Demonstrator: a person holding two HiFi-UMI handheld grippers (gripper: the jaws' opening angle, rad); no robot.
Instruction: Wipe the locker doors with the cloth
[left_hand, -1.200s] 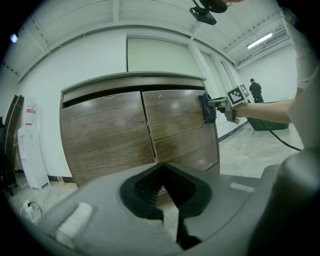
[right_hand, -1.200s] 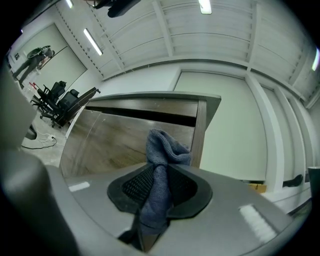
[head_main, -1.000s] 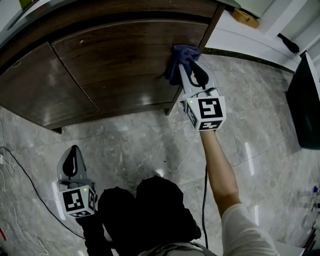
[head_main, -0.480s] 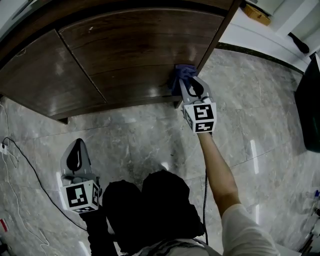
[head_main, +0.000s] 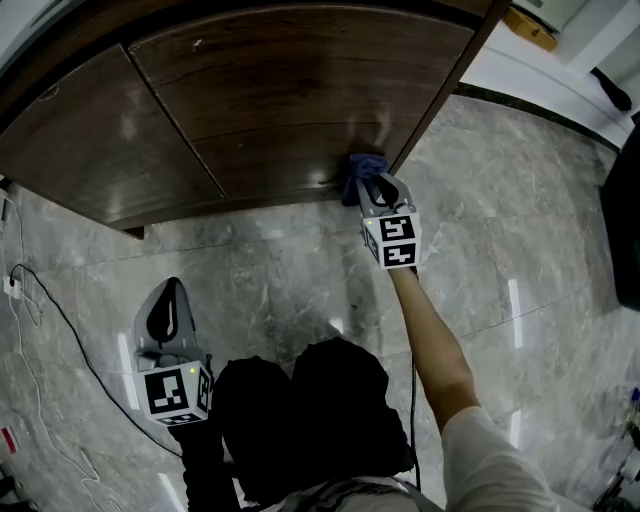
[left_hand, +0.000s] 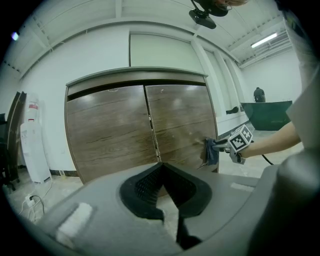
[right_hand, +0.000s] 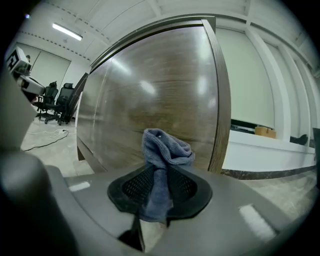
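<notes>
The brown wooden locker has two doors, a left door (head_main: 80, 140) and a right door (head_main: 300, 90). A blue cloth (head_main: 360, 177) presses on the right door near its lower right corner. My right gripper (head_main: 378, 190) holds that cloth (right_hand: 162, 160), bunched between its jaws, which are closing on it. The left gripper view shows the cloth (left_hand: 211, 151) against the right door (left_hand: 180, 120). My left gripper (head_main: 168, 300) hangs low over the floor, apart from the locker, jaws shut with nothing between them.
Grey marble floor (head_main: 500, 260) lies before the locker. A thin cable (head_main: 40, 300) runs along the left floor. A white ledge (head_main: 560, 80) with a cardboard box (head_main: 530, 28) stands right of the locker. Something dark (head_main: 628, 230) is at the right edge.
My right gripper has slid the cloth down the right door, from its upper part toward its lower right corner. The left gripper has stayed low by the floor.
</notes>
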